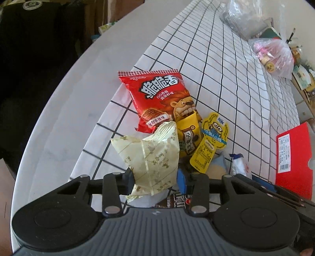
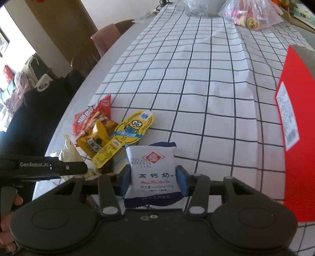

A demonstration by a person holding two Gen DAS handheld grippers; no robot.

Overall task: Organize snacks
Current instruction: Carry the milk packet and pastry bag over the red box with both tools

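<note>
A heap of snacks lies on the checked cloth [image 1: 226, 82]: a red lion bag [image 1: 157, 96], a small yellow packet [image 1: 187, 135] and a yellow cartoon-shaped packet [image 1: 210, 141]. My left gripper [image 1: 155, 181] is shut on a pale yellow-green packet [image 1: 153, 157] and holds it just above the heap. In the right wrist view my right gripper [image 2: 153, 179] is shut on a white and blue milk packet [image 2: 152, 173], its blue pads pressing both sides. The heap, with its cartoon-shaped packet [image 2: 128, 134], sits to its left, and the left gripper's black body [image 2: 59, 167] reaches in from the left edge.
A red box [image 2: 295, 128] stands on the cloth at the right. Plastic bags [image 2: 250, 13] with goods sit at the far end of the table. The bare table edge [image 1: 78, 98] curves along the left, with a dark garment and chairs [image 2: 104, 39] beyond it.
</note>
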